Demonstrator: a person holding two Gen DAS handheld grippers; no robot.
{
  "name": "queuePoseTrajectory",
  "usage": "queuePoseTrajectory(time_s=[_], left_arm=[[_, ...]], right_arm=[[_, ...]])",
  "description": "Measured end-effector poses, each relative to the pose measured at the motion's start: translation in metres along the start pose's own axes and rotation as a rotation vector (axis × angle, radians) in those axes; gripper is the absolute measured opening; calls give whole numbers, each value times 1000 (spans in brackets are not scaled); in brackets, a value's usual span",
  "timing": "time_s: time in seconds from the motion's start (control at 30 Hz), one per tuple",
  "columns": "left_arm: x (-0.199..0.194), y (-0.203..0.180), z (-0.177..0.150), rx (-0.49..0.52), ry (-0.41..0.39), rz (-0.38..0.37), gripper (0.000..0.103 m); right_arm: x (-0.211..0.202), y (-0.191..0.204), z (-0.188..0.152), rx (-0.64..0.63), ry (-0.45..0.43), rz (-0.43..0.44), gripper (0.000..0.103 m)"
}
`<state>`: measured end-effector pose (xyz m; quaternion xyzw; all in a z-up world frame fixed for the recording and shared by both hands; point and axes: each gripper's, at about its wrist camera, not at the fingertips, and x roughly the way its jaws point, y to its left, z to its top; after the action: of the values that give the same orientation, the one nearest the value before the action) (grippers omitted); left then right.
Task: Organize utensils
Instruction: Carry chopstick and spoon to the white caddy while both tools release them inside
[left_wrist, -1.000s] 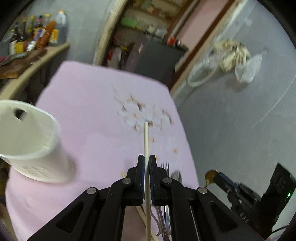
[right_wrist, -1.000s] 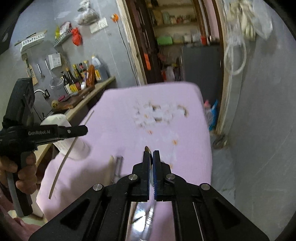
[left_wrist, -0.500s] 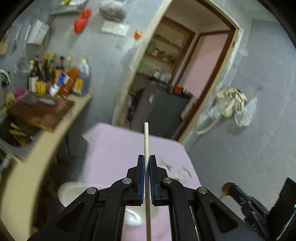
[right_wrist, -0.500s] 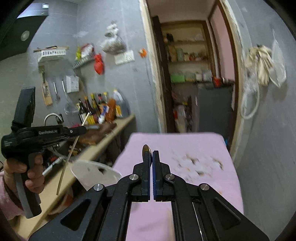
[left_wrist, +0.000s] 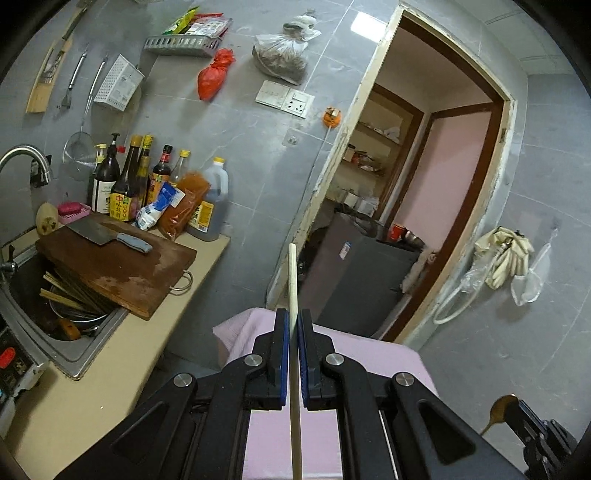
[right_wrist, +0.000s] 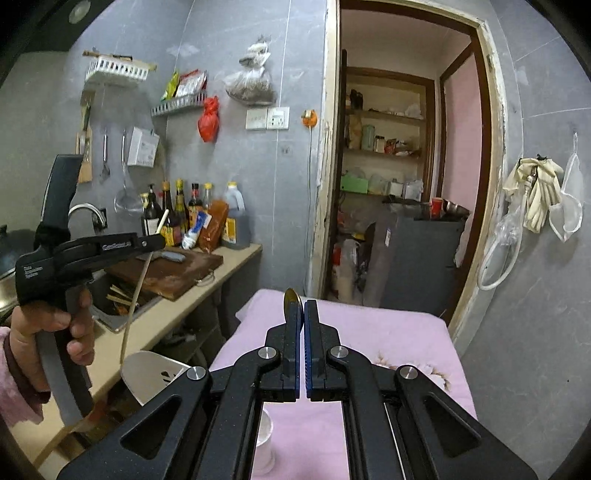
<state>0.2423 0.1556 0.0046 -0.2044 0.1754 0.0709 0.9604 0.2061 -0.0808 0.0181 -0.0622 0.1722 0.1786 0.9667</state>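
In the left wrist view my left gripper is shut on a pale wooden chopstick that runs straight out past its pads, held in the air over the pink tablecloth. My right gripper is shut on a golden spoon; only the bowl's tip shows above the left pad. That spoon also appears at the lower right of the left view. A hand holds the left gripper with the chopstick slanting down above a white utensil holder.
To the left stands a beige counter with a sink, a wooden chopping board carrying a cleaver, and several bottles. Behind the table are an open doorway and a dark grey cabinet. The pink cloth has a brownish pattern.
Both grippers have risen and tipped upward, so the wall and doorway replace the tabletop. The white holder has dropped out of the left view. Chopstick and spoon stay gripped.
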Motion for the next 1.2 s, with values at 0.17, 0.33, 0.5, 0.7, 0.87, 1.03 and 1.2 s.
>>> queuePoseTrajectory(time_s=[0.17, 0.33, 0.5, 0.7, 0.87, 1.03, 1.2], left_arm=[[18, 0, -17, 25, 8, 30, 5], [25, -3, -29, 38, 24, 53, 5], [24, -10, -42, 68, 35, 54, 5], [16, -11, -50, 118, 55, 49, 5], [9, -7, -53, 147, 111, 47, 7], [-2, 2, -55, 104, 148, 40, 45], [-18, 3, -59, 88, 139, 44, 56]], right_arm=[[16, 6, -10, -2, 36, -5, 2], [30, 10, -20, 9, 76, -2, 2], [38, 14, -31, 18, 120, 19, 2], [39, 15, -39, 24, 141, 39, 2], [41, 15, -44, 32, 176, 54, 3], [33, 8, -47, 61, 176, 59, 27], [17, -6, -48, 119, 146, 62, 40]])
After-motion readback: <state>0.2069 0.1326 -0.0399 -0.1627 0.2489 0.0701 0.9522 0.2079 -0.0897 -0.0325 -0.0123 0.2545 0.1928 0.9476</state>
